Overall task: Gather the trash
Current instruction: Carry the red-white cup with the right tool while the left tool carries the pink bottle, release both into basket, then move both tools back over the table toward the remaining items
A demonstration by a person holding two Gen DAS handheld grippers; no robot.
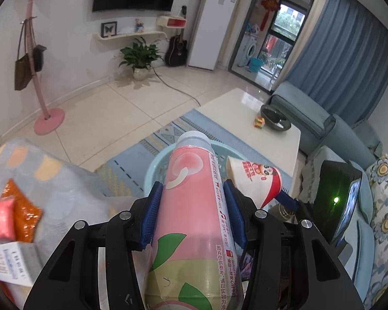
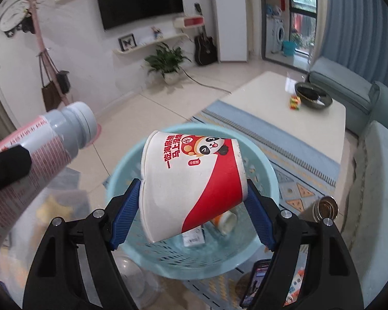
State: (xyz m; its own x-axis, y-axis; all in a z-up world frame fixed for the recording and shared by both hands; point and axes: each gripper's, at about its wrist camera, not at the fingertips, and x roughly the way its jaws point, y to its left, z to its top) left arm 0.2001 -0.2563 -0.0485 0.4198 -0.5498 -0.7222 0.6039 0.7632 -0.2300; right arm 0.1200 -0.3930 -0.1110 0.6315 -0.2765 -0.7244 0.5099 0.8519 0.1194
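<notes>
On the left, our left gripper (image 1: 192, 215) is clamped on a pink bottle (image 1: 191, 214), its blue pads pressing both sides, grey cap pointing toward the far rim of the light blue basket (image 1: 155, 164). To the right, our right gripper (image 2: 192, 206) squeezes a white and red paper bowl (image 2: 191, 180) with a panda print, tilted on its side directly above the same basket (image 2: 261, 162). Inside the basket we see a small white-capped bottle (image 2: 225, 221) lying down. Further right and farther off stands a white coffee table (image 2: 271, 103).
</notes>
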